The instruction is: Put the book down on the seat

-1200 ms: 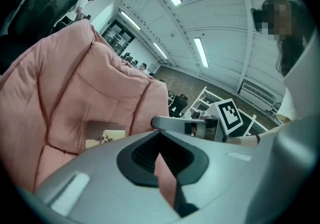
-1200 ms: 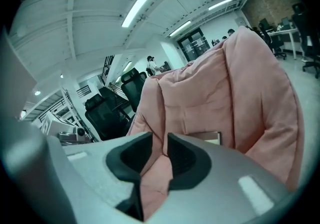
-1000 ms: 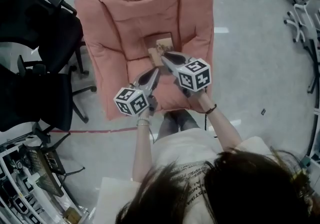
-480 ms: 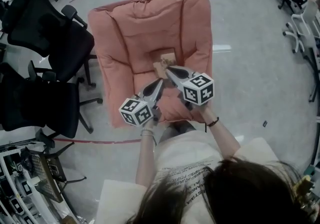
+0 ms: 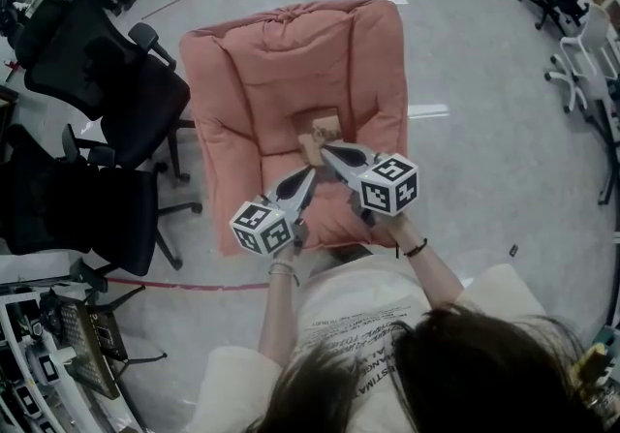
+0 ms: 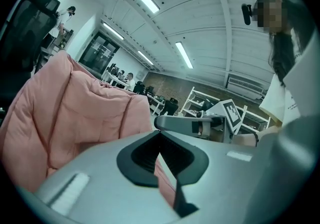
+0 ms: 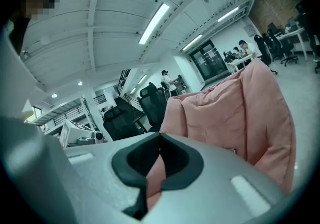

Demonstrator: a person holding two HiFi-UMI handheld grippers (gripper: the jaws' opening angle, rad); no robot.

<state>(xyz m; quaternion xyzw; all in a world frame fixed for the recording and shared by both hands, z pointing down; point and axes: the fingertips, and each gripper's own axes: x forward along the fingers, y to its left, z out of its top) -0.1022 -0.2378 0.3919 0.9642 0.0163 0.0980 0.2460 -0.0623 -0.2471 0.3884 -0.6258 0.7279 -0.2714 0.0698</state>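
Note:
A small brown book (image 5: 319,129) lies flat in the hollow of the pink cushioned seat (image 5: 252,73). My right gripper (image 5: 325,150) hovers just above the book's near edge; its jaws have just been closing and now meet with nothing between them (image 7: 160,150). The left gripper (image 5: 310,172) hangs a little nearer to me, above the seat's front cushion. Its jaws are also shut and hold nothing (image 6: 160,140). In the left gripper view the right gripper (image 6: 172,124) crosses in front, with the pink backrest (image 6: 75,113) behind it. Neither gripper touches the book.
Two black office chairs (image 5: 107,82) (image 5: 68,208) stand close to the seat's left side. More chairs (image 5: 581,34) stand at the far right. A wire shelf (image 5: 58,344) is at the lower left. A red line (image 5: 194,284) runs on the floor.
Both grippers have lifted away from the book, which stays on the seat. The right jaws have come together. The head view has shifted slightly.

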